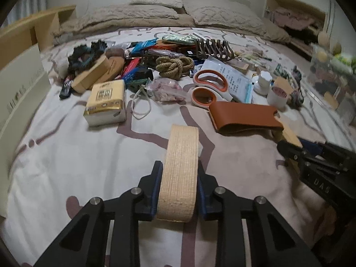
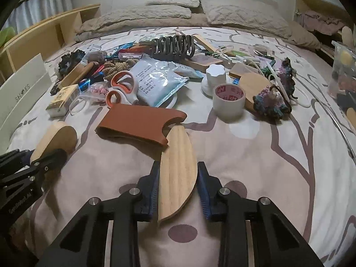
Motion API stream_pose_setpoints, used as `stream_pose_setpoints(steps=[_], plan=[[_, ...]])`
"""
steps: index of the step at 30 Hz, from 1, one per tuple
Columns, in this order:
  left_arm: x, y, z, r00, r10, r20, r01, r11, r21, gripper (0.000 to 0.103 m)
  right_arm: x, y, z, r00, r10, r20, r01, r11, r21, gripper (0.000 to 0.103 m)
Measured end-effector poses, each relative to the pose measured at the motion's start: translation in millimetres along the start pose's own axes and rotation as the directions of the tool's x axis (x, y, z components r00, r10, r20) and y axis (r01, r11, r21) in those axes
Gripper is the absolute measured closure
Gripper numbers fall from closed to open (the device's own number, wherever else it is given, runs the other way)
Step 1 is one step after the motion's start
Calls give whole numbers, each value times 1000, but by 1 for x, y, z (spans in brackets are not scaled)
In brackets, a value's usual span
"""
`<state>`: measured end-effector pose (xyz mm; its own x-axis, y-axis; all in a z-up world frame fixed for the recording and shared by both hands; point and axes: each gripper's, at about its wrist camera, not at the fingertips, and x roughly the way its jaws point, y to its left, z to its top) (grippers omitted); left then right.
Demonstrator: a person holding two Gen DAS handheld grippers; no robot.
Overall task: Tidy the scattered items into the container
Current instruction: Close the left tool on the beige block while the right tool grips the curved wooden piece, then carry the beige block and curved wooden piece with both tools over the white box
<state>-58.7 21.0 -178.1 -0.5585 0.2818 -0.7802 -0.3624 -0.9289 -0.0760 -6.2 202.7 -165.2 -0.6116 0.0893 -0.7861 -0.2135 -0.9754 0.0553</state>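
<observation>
Your left gripper (image 1: 178,191) is clamped on a pale beige, ribbed, rounded block (image 1: 180,171), with a blue-padded finger pressing each flat side; the block stands on edge between the fingers, above the near part of the white bedcover with brown branch pattern (image 1: 77,155). Your right gripper (image 2: 178,191) is closed on a flat, leaf-shaped piece of light wood (image 2: 176,173), gripped across its curved edges; its far tip touches or overlaps the notched end of the folded tan leather sleeve (image 2: 138,122), and which of the two applies cannot be determined. In the left wrist view, your right gripper appears at the right edge, near the sleeve. The remaining scattered items lie in a band across the middle of the bed, beyond both grippers: orange-and-white scissors (image 1: 208,86) just behind the sleeve, a yellow tissue pack (image 1: 105,102) to the left, a knotted coil of brown rope (image 1: 174,64) farther back, a dark ribbed hair claw (image 2: 173,45) at the far side, a white roll of tape with red print (image 2: 229,102) to the right, and a white knob-shaped cap (image 2: 214,77) just behind the roll. A white box wall with grey lettering (image 2: 22,98) stands at the far left edge of the bed. A clear plastic container (image 1: 331,73) holding mixed objects sits at the far right.
</observation>
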Motion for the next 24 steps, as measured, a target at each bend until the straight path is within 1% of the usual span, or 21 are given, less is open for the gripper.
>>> stream_pose_setpoints(steps=[6, 13, 17, 24], plan=[[-8, -5, -1, 1000, 11, 13, -11, 1000, 17, 78, -8, 0, -1, 999, 33, -6, -33, 999, 28, 71], [-26, -1, 3, 997, 36, 67, -36, 999, 2, 78, -20, 5, 2, 999, 38, 14, -39, 999, 25, 71], [-36, 5, 8, 995, 45, 93, -44, 999, -11, 78, -31, 7, 8, 998, 36, 44, -37, 999, 21, 71], [-56, 13, 19, 988, 53, 144, -49, 998, -29, 78, -55, 13, 27, 991, 48, 122, -49, 999, 5, 71]])
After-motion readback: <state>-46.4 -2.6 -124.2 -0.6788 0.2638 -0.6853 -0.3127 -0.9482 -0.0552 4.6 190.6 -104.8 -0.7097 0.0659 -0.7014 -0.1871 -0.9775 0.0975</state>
